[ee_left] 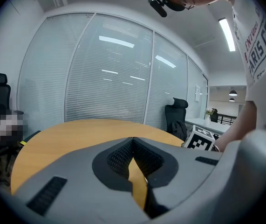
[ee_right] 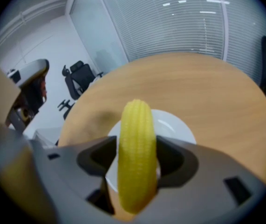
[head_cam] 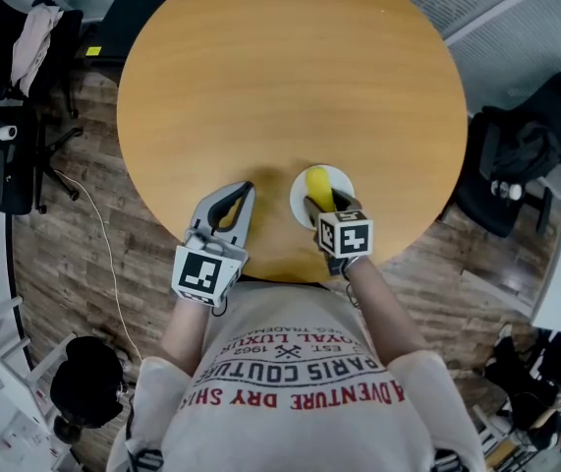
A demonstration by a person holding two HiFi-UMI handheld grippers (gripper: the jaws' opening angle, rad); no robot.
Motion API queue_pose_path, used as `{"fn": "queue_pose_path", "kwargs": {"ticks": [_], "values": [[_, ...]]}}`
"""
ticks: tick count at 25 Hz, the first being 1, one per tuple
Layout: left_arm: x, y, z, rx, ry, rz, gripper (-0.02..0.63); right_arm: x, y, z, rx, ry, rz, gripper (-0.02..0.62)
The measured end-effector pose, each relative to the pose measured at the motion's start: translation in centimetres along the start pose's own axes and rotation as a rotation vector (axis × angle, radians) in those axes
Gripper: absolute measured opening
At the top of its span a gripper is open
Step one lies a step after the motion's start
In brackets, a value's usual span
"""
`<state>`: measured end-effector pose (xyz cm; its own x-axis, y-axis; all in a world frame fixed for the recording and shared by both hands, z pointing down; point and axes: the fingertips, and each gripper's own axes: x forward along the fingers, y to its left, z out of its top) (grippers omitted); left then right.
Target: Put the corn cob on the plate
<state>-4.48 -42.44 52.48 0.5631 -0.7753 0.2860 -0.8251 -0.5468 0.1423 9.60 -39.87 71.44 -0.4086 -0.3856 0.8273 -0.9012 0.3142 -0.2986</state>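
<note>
A yellow corn cob (ee_right: 135,153) is clamped between the jaws of my right gripper (ee_right: 136,164), which is shut on it. In the head view the corn cob (head_cam: 318,187) hangs over the small white plate (head_cam: 340,178) near the table's front edge, with the right gripper (head_cam: 327,205) just behind it. The plate (ee_right: 174,127) shows beneath the cob in the right gripper view. My left gripper (head_cam: 241,198) rests to the left of the plate, jaws closed with nothing between them (ee_left: 133,146).
The round wooden table (head_cam: 280,96) carries only the plate. Black office chairs (head_cam: 10,116) stand on the left and another chair (head_cam: 516,165) on the right. Glass walls with blinds (ee_left: 109,73) surround the room.
</note>
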Motion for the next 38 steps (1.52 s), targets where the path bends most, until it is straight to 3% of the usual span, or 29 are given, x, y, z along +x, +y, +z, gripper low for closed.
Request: {"fn": "queue_pose_path", "kwargs": {"ticks": [7, 12, 13, 15, 19, 27, 35, 38], "values": [[-0.4, -0.9, 0.4, 0.001, -0.007, -0.005, 0.034, -1.5, 0.3, 0.8, 0.027, -0.06, 0.003, 0.267], [-0.4, -2.0, 1.1, 0.009, -0.017, -0.044, 0.034, -4.8, 1.1, 3.3, 0.0, -0.19, 0.028, 0.261], [-0.4, -2.3, 1.3, 0.025, -0.021, -0.055, 0.034, -5.6, 1.2, 3.7, -0.008, -0.216, 0.026, 0.234], [-0.5, -2.9, 1.7, 0.047, -0.032, -0.068, 0.034, -7.3, 1.2, 4.5, -0.018, -0.269, 0.003, 0.077], [-0.5, -4.0, 3.1, 0.069, -0.058, -0.089, 0.034, -10.2, 1.4, 6.0, -0.032, -0.36, -0.014, 0.048], [-0.3, -5.8, 5.7, 0.116, -0.097, -0.102, 0.034, -17.1, 2.5, 9.8, -0.187, -0.596, -0.049, 0.031], [-0.5, -7.0, 9.4, 0.157, -0.167, -0.104, 0.034, -23.8, 2.9, 13.4, -0.249, -0.824, -0.093, 0.031], [-0.8, -7.3, 10.6, 0.17, -0.189, -0.097, 0.034, -25.0, 2.9, 13.8, -0.256, -0.862, -0.094, 0.031]]}}
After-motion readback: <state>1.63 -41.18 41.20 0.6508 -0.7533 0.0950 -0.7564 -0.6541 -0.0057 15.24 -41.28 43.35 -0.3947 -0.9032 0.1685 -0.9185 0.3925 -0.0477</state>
